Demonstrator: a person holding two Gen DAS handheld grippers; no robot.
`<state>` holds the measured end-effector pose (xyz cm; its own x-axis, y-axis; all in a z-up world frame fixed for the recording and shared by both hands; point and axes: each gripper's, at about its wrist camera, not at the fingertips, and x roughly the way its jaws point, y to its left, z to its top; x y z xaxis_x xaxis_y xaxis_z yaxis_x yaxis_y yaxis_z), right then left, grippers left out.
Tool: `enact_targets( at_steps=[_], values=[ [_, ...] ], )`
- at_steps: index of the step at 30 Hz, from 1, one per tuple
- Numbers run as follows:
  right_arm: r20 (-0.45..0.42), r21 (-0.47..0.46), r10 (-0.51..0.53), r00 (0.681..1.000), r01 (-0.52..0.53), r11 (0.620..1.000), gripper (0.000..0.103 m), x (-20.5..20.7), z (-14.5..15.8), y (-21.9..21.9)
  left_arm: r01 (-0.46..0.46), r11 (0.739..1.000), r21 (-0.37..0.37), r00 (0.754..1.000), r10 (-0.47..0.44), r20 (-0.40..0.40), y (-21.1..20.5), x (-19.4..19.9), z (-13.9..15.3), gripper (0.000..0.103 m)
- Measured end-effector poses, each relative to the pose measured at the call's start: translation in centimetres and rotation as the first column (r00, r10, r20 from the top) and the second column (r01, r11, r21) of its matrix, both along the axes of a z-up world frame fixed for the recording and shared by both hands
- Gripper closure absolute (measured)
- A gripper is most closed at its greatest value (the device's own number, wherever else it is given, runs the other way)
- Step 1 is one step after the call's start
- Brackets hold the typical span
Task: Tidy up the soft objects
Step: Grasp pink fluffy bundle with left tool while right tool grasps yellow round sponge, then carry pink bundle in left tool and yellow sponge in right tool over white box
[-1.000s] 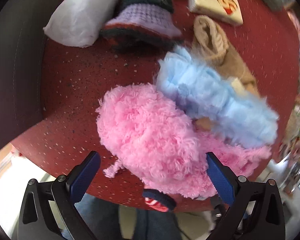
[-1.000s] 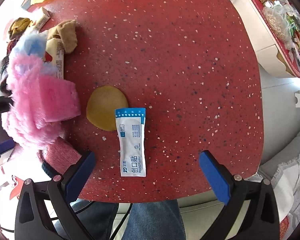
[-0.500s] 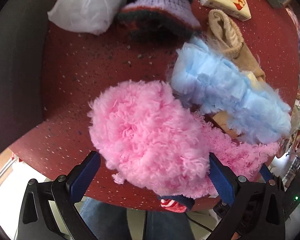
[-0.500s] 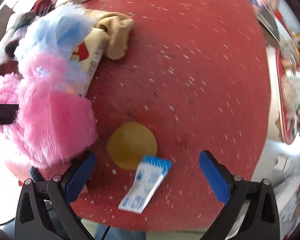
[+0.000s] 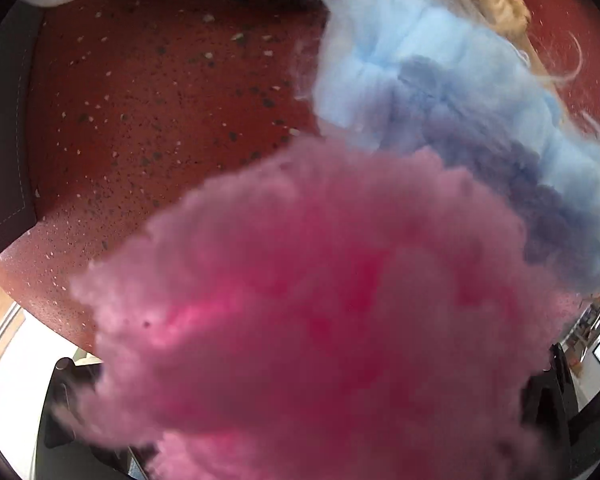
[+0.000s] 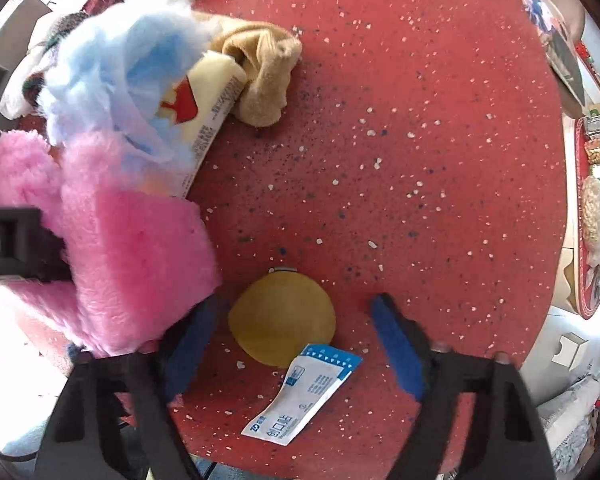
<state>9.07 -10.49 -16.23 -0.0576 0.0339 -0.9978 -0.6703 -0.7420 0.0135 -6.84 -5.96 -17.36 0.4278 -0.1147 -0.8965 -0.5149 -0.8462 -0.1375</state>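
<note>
The yellow round pad [image 6: 282, 318] lies flat on the red bench [image 6: 420, 160] directly between the closing pads of the right claw [image 6: 292, 344], untouched, while the left claw [image 5: 300, 420], state hidden, is buried in the pink fluffy toy [image 5: 320, 300].

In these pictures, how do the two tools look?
The right tool has a black angular frame with cut-out openings and two flat blue pads on its fingers. The left tool shows only black frame parts; pink fluff covers its pads. Blue jeans show below.
</note>
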Motion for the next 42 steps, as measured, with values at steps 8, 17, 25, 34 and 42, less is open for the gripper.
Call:
enact_targets(
  at_steps=[8,17,25,34,42],
  values=[
    [-0.009,-0.018,-0.068,0.998,0.067,0.998,0.052,-0.2,2.1,1.1,0.11,0.99,0.086,0.993,-0.105,-0.06,-3.3,-3.0,1.1,0.038],
    [-0.03,-0.011,-0.118,0.993,0.118,0.993,0.052,1.7,5.3,4.2,0.355,0.915,0.192,0.93,-0.326,-0.169,-8.4,-4.8,2.0,0.057],
    [-0.074,0.012,-0.169,0.983,0.17,0.985,0.052,1.4,10.1,3.6,0.441,0.852,0.282,0.892,-0.382,-0.241,-13.6,-5.9,3.6,0.057],
    [-0.155,0.078,-0.122,0.98,0.135,0.988,0.052,-1.1,15.9,2.1,0.453,0.794,0.406,0.88,-0.327,-0.343,-18.9,-7.0,11.5,0.057],
    [-0.219,0.145,0.01,0.976,0.022,0.989,0.052,-6.8,18.1,0.7,0.404,0.791,0.461,0.877,-0.19,-0.442,-19.5,-11.3,18.1,0.057]
  ],
)
